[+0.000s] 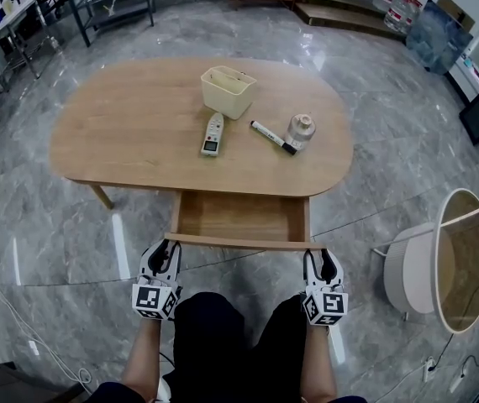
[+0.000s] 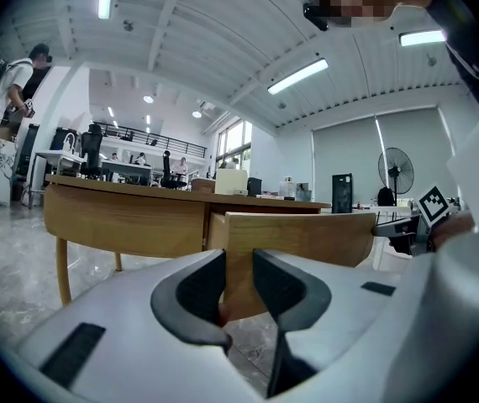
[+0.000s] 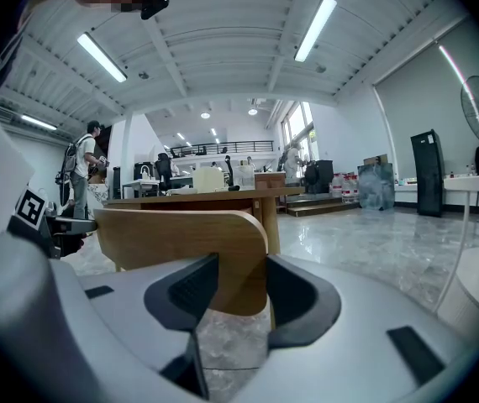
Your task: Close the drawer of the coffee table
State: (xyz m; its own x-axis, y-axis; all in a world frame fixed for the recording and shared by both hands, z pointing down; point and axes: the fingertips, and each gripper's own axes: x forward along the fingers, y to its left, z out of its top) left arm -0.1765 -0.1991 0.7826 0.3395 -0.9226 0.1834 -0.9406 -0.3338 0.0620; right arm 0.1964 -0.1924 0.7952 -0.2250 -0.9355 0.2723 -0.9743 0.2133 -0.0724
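Note:
The oval wooden coffee table (image 1: 130, 133) has its drawer (image 1: 241, 217) pulled out toward me, showing a bare wooden inside. My left gripper (image 1: 163, 252) sits at the left end of the drawer front (image 1: 244, 242), and my right gripper (image 1: 321, 260) sits at the right end. Both are open. In the left gripper view the jaws (image 2: 239, 288) stand apart, with the drawer front (image 2: 307, 238) just beyond the gap. The right gripper view has the same layout: parted jaws (image 3: 241, 296) frame the rounded corner of the drawer front (image 3: 181, 238). Whether the fingertips touch the wood I cannot tell.
On the tabletop stand a cream bin (image 1: 228, 91), a white remote-like device (image 1: 213, 134), a marker (image 1: 272, 138) and a small jar (image 1: 302, 130). A round white side table (image 1: 441, 263) is at the right. My knees are just below the grippers. The floor is grey marble.

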